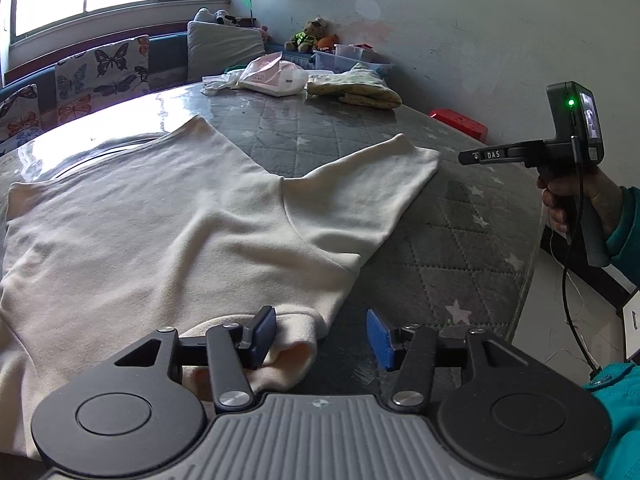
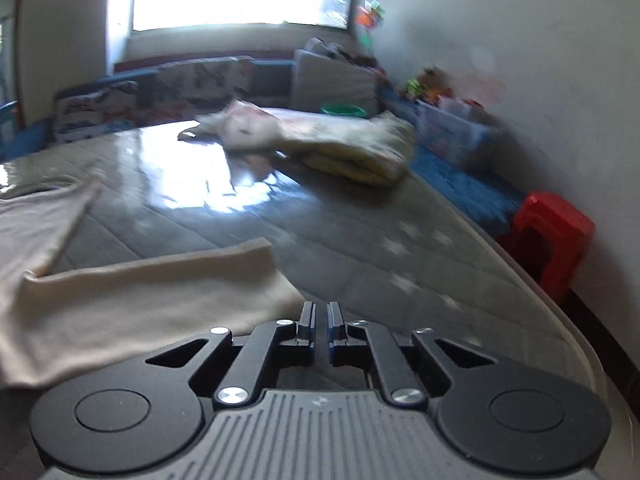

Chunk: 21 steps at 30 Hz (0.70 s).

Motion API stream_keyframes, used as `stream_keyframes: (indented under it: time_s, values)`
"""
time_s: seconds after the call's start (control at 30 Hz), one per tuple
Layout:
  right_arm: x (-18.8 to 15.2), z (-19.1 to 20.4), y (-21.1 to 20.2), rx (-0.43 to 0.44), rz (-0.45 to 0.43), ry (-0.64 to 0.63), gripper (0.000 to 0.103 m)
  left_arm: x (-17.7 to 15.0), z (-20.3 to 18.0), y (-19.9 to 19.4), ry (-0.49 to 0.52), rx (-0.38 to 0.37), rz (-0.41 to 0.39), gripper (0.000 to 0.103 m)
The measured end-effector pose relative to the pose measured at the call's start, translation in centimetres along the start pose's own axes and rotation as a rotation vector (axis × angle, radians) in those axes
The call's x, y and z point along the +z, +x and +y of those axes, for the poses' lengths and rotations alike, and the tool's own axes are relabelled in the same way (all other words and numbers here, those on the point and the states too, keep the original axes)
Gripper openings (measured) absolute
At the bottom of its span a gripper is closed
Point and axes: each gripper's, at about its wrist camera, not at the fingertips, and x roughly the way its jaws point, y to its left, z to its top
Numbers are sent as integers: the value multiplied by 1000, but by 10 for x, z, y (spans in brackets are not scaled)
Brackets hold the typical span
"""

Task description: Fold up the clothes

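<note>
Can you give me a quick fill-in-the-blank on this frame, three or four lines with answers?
1. The cream shirt lies spread on a grey quilted table printed with white ____.
2. The left gripper has its fingers ____, with blue pads showing.
3. The right gripper has its fingers nearly ____, with no cloth between them.
4. Beside the table's far right edge stands a ____ plastic stool.

Answers: stars; open; shut; red
</note>
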Motion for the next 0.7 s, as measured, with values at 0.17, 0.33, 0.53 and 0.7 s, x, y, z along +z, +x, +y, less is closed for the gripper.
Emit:
stream_keyframes:
  time_s: [0.17,0.33,0.53,0.7]
  values:
    - [11,20,-11,162,-73,-10,22,1,0,-7,-17,-37,-1,54]
    - [14,52,16,261,-22,-79,35,-4,5,-29,-38,-28,-30,54]
    - [12,46,29,167,1,-102,42,-11,42,-57,-121,104,-72,57]
    - [21,73,-14,329,-56,-221,44,-22,56,-47,-154,129,-25,56]
